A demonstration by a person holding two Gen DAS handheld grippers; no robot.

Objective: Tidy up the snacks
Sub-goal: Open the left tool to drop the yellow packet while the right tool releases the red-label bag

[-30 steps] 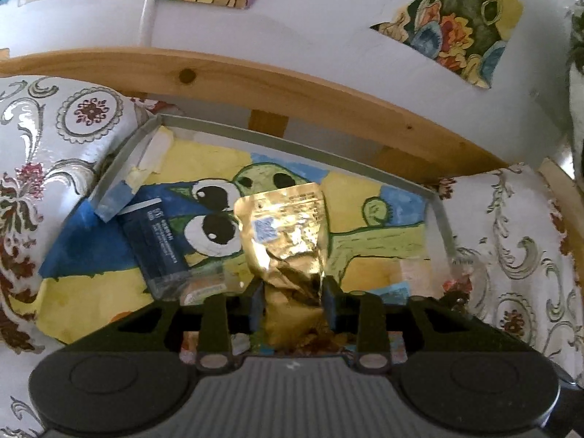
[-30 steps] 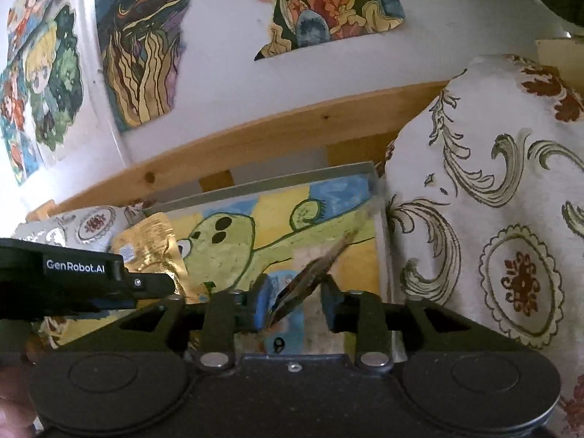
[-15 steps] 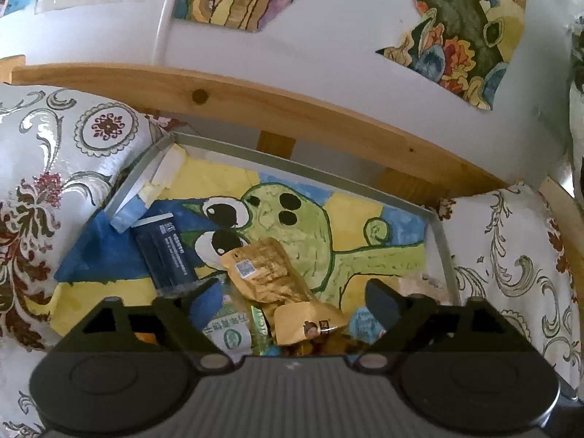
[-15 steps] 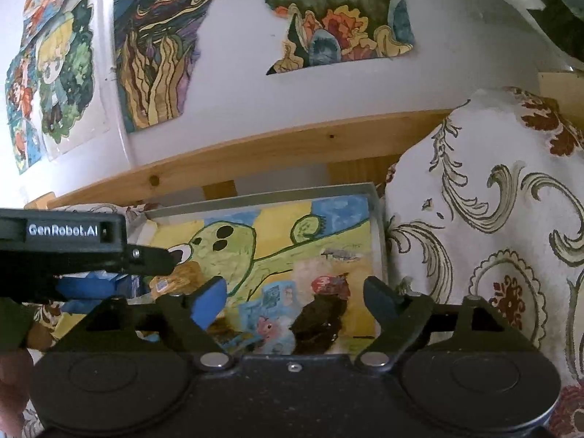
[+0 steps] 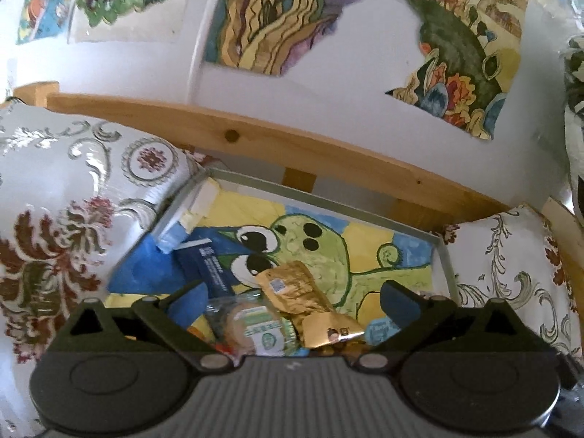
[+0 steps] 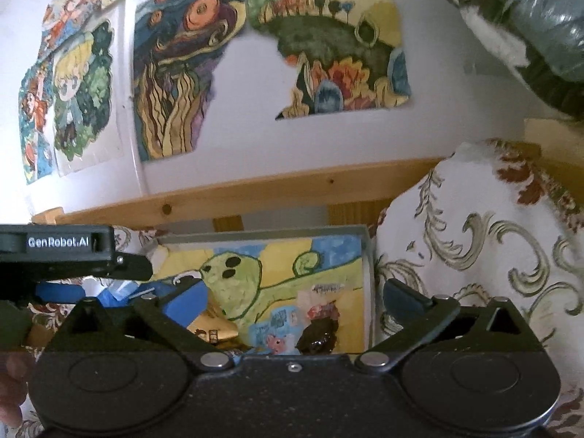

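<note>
Snacks lie in a shallow grey tray [image 5: 443, 255] lined with a painted green creature, wedged between two patterned cushions below a wooden rail. At the left of the tray a dark blue packet [image 5: 208, 266] lies flat, its lower end cut off behind the left tool [image 5: 292, 301], which hangs wide apart and empty above the heap. Next comes a round cake in clear wrap [image 5: 255, 328], half hidden by the tool's body, then a crumpled gold pouch [image 5: 292, 284] resting on a smaller gold packet [image 5: 328, 328]. From the other camera, the right tool [image 6: 292, 299] is likewise spread wide, holding nothing. Between its fingers the gold pouch [image 6: 213, 323] shows only an edge, and near the tray's right wall a dark brown snack [image 6: 317, 337] sits in clear wrap, its label too blurred to read. The left tool's black side [image 6: 73, 252] crosses that view at far left.
</note>
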